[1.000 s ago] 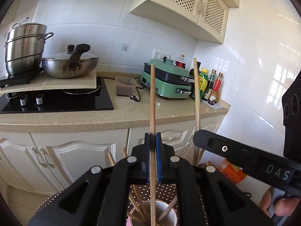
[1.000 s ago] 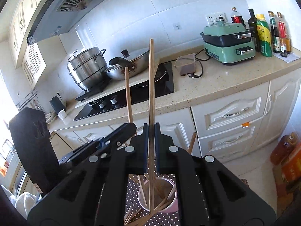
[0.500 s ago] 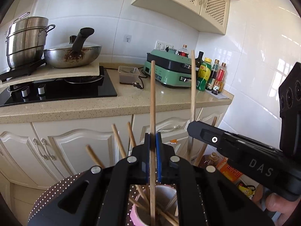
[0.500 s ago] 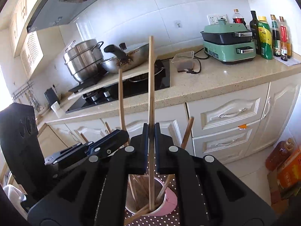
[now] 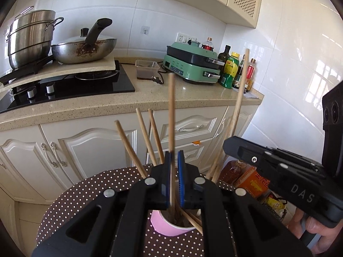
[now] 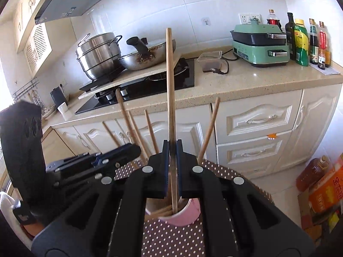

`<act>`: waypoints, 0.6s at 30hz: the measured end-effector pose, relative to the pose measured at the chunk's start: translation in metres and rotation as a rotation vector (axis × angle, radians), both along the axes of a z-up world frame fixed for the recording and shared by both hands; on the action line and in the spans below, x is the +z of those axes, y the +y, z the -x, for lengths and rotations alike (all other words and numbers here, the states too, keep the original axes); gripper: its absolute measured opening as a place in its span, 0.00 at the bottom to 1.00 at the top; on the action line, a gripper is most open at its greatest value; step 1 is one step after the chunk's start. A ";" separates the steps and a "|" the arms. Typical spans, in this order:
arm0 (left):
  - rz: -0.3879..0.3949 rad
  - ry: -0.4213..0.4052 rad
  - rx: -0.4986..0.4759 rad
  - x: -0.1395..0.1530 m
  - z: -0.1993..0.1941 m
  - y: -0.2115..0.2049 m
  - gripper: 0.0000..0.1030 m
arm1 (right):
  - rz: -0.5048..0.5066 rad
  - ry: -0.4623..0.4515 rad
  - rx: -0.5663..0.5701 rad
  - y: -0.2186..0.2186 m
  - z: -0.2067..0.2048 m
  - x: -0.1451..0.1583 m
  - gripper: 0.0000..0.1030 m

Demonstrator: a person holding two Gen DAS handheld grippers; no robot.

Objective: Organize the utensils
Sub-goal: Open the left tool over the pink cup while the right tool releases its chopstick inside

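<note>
Both sets of jaws are pinched nearly shut, each on a single wooden chopstick: the left gripper (image 5: pixel 173 177) clamps its chopstick (image 5: pixel 171 115) at centre frame, and the right gripper (image 6: pixel 171 167) does the same with its own chopstick (image 6: pixel 169 85). Each stick is gripped low on its shaft, so most of the length stands clear above the pads while the bottom end drops toward the pink cup (image 5: pixel 165 228) at the lower centre of both views. That looks deliberate to me, since a low hold keeps the tip steady for dropping it in. Long axes run almost straight up the frame, upper ends pointing at the counter (image 5: pixel 188 98) behind, lower ends inside the cup's mouth or just over it; I can't tell if they touch bottom. Several more chopsticks (image 5: pixel 130 147) already lean out of the cup, fanned to the upper left and right. The cup sits on a brown polka-dot table (image 5: pixel 85 192), and the other gripper pokes in from the right edge of the left view
</note>
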State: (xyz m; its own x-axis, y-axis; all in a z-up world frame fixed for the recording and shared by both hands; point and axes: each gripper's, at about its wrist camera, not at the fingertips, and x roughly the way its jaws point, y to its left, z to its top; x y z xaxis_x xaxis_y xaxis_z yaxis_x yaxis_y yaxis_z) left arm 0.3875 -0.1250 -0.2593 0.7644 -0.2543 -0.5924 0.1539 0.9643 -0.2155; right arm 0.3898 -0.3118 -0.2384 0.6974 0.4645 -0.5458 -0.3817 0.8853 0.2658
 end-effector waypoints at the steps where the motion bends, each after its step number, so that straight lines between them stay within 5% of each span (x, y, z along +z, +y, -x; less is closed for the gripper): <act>1: -0.001 0.003 -0.001 0.002 0.002 0.001 0.09 | 0.003 0.004 0.000 0.000 0.003 0.000 0.07; 3: -0.006 0.003 0.001 0.005 0.005 0.001 0.25 | 0.007 0.009 -0.005 0.000 0.008 0.000 0.07; 8: -0.021 -0.004 -0.002 0.016 0.018 0.006 0.26 | 0.022 0.024 -0.015 0.001 0.020 0.000 0.07; 18: -0.068 0.008 0.051 0.030 0.046 0.031 0.47 | 0.028 0.097 -0.059 0.005 0.033 -0.011 0.08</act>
